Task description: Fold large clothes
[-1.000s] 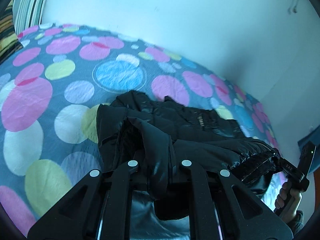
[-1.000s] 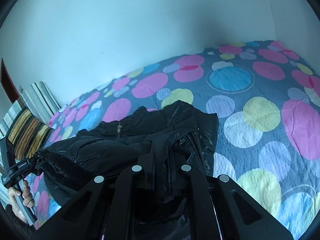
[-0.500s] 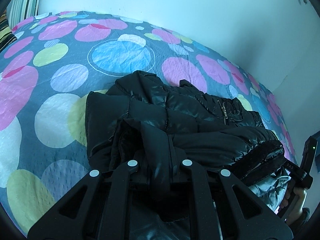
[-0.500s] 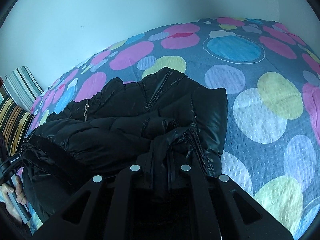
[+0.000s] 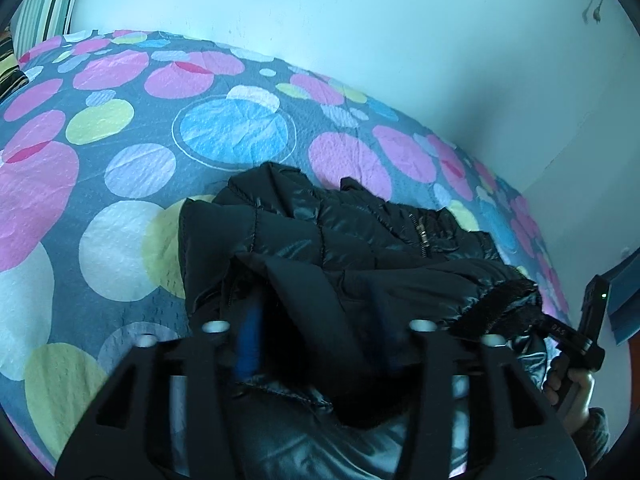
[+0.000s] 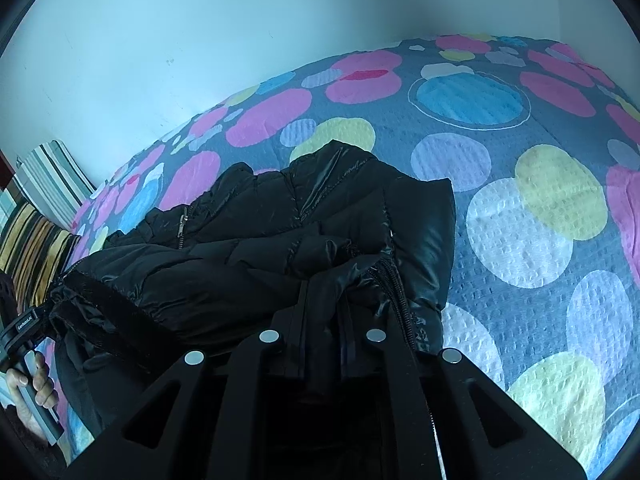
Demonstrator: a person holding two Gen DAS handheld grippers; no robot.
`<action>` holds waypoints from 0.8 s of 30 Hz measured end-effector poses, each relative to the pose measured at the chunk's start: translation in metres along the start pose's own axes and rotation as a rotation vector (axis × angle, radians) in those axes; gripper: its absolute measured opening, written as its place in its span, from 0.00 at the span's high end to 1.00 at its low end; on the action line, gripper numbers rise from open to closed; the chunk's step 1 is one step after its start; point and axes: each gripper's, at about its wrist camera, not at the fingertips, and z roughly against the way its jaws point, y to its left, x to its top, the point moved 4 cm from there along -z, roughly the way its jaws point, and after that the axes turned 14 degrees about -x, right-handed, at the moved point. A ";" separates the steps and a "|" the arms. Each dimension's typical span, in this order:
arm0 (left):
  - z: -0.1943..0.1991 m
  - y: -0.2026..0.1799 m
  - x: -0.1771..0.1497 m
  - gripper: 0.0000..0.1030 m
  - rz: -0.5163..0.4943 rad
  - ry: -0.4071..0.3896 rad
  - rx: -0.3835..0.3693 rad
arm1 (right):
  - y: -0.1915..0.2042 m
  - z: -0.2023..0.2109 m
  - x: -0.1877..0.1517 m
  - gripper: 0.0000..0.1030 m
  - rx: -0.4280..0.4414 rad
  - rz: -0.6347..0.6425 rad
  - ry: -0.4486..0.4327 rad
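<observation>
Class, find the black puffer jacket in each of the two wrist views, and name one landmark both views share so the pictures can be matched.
Left wrist view: the black puffer jacket fills the lower centre, spreading right towards the other gripper.
Right wrist view: the jacket fills the centre and lower left.
Shared landmark: the big blue circle with a white ring on the spotted bedcover, beyond the jacket.

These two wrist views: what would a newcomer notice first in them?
First, the black puffer jacket, lying bunched on a bedspread with large coloured circles. The right gripper is shut on the jacket's edge, while the left gripper is opening, with jacket fabric between its fingers. Striped pillows lie by the wall.
</observation>
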 end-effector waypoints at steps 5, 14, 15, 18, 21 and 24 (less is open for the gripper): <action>0.022 0.002 0.006 0.20 0.016 -0.059 0.030 | -0.005 0.012 0.003 0.75 0.035 -0.027 -0.004; 0.036 -0.001 0.005 0.19 -0.007 -0.066 0.022 | -0.018 0.062 0.009 0.29 0.043 -0.004 -0.122; 0.037 -0.001 0.004 0.19 -0.008 -0.067 0.018 | -0.019 0.064 0.009 0.29 0.039 0.007 -0.126; 0.046 0.001 0.000 0.18 -0.024 -0.074 0.003 | -0.025 0.068 0.008 0.29 0.032 0.037 -0.137; 0.059 0.007 -0.007 0.16 -0.035 -0.088 -0.002 | -0.031 0.073 0.004 0.29 0.054 0.038 -0.141; 0.067 0.015 -0.015 0.16 -0.049 -0.081 0.013 | -0.034 0.075 0.001 0.29 0.062 0.061 -0.148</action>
